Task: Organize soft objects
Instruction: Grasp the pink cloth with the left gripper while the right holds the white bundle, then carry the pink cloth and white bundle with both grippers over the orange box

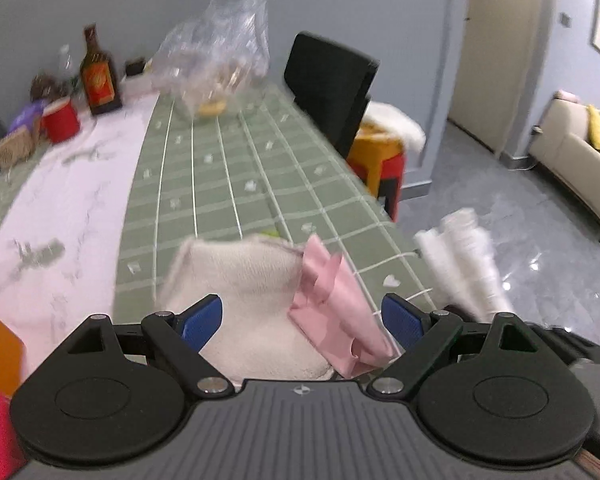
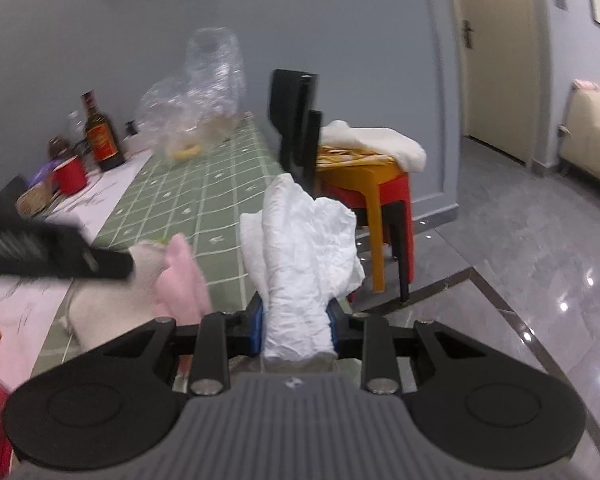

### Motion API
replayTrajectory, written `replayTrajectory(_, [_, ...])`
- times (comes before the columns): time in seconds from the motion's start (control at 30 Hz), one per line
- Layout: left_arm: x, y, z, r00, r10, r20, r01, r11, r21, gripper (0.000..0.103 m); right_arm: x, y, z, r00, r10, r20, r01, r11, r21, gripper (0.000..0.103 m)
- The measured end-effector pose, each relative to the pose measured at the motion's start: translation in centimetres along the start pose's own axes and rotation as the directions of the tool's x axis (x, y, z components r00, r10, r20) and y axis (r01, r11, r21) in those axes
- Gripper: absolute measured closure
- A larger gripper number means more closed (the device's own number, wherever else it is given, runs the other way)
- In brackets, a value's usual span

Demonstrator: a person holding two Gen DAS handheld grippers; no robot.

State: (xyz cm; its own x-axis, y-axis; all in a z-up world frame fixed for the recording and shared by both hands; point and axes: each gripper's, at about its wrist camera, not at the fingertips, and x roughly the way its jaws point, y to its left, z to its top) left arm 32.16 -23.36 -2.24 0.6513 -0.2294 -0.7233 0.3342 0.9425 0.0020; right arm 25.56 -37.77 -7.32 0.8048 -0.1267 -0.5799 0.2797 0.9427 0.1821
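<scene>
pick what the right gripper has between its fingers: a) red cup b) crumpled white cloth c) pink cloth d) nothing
b: in the right wrist view the right gripper has its blue-padded fingers closed on the crumpled white cloth, while the pink cloth lies on the table beside it.

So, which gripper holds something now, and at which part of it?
The right gripper is shut on the white cloth, clamped at its bunched lower end. The left gripper is open and holds nothing.
</scene>
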Motion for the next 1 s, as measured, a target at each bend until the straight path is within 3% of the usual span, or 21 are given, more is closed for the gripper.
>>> replayTrajectory(0.2, [3.2, -1.1, -0.9, 0.999, -0.008, -0.038, 0.007, 1.000, -0.021, 0.000, 0.4, 0.6, -0.2, 0.999, -0.043, -0.021, 0.042, 0.998, -0.037, 0.075])
replayTrajectory(0.3, [4.1, -1.6, -0.8, 0.999, 0.032, -0.023, -0.032, 0.999, -0.008, 0.000, 0.6, 1.0, -0.1, 0.998, -0.051, -0.027, 0.049, 0.997, -0.059, 0.075])
replayTrajectory(0.37, [4.5, -1.8, -1.1, 0.999, 0.033, -0.015, -0.033, 0.999, -0.006, 0.018, 0.7, 1.4, -0.1, 0.998, -0.054, -0.028, 0.051, 0.996, -0.079, 0.074])
replayTrajectory(0.43, [4.9, -1.7, -1.0, 0.999, 0.029, -0.042, -0.029, 1.000, -0.002, 0.068, 0.8, 1.7, -0.2, 0.998, -0.051, -0.042, 0.047, 0.995, -0.093, 0.073])
replayTrajectory(0.5, [5.6, -1.5, -0.8, 0.994, 0.038, -0.106, -0.041, 0.999, -0.034, 0.097, 0.8, 1.7, -0.2, 0.998, -0.055, -0.038, 0.051, 0.995, -0.083, 0.073])
replayTrajectory(0.57, [5.6, -1.3, -0.8, 0.994, 0.023, -0.110, -0.031, 0.997, -0.064, 0.100, 0.7, 1.4, -0.1, 0.999, -0.041, -0.033, 0.039, 0.997, -0.060, 0.073])
replayTrajectory(0.73, [3.5, -1.8, -0.7, 0.999, 0.007, -0.053, -0.007, 1.000, 0.005, 0.101, 0.3, 1.1, -0.1, 0.999, -0.021, -0.025, 0.020, 0.999, -0.036, 0.073])
replayTrajectory(1.0, [-1.4, -0.3, 0.3, 0.998, -0.054, 0.034, 0.054, 0.999, -0.008, 0.101, 0.3, 1.2, -0.3, 1.000, -0.004, -0.027, 0.003, 1.000, -0.028, 0.073])
